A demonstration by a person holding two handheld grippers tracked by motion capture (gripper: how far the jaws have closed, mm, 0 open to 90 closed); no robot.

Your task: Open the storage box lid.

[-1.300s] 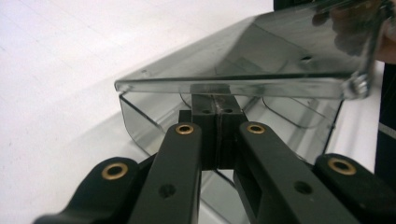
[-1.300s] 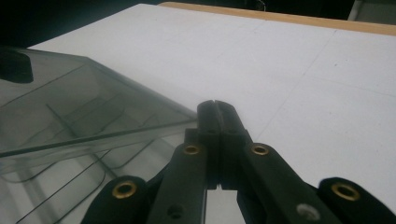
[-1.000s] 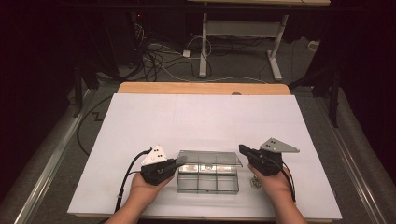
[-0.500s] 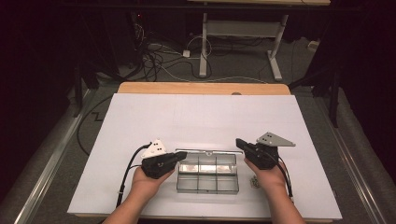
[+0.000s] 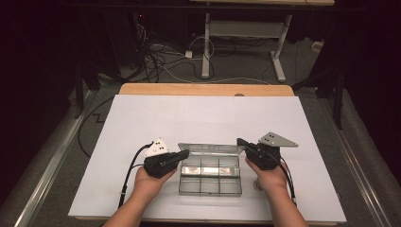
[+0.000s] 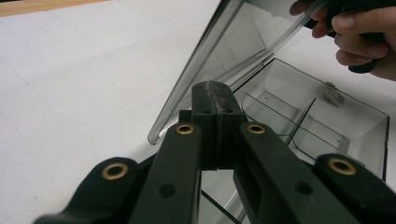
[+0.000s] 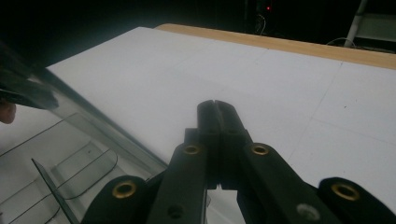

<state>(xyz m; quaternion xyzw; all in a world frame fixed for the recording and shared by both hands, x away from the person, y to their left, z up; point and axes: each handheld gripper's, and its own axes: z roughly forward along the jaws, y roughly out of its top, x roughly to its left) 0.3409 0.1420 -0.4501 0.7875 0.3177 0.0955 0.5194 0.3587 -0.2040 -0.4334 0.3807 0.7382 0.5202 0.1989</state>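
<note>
A clear plastic compartment box [image 5: 210, 182] lies on the white table sheet near the front edge. Its hinged lid [image 5: 208, 147] stands raised at the far side. My left gripper [image 5: 185, 153] is shut, its tip against the lid's left end. The right gripper [image 5: 240, 142] is also shut and sits at the lid's right end. In the left gripper view the shut jaws [image 6: 215, 88] rest under the tilted lid [image 6: 243, 42], with the open box [image 6: 327, 126] beyond and a small metal part [image 6: 334, 95] in one compartment. In the right gripper view the shut jaws [image 7: 217, 105] point past the lid's edge [image 7: 93, 126].
White sheet [image 5: 203, 118] covers the table, with a wooden strip [image 5: 203, 89] along its far edge. A small object [image 5: 257, 185] lies on the sheet by the right wrist. Desk legs and cables [image 5: 189, 52] are on the floor beyond the table.
The lid has swung up from lying flat on the box to standing raised. Both grippers have risen slightly with its two ends.
</note>
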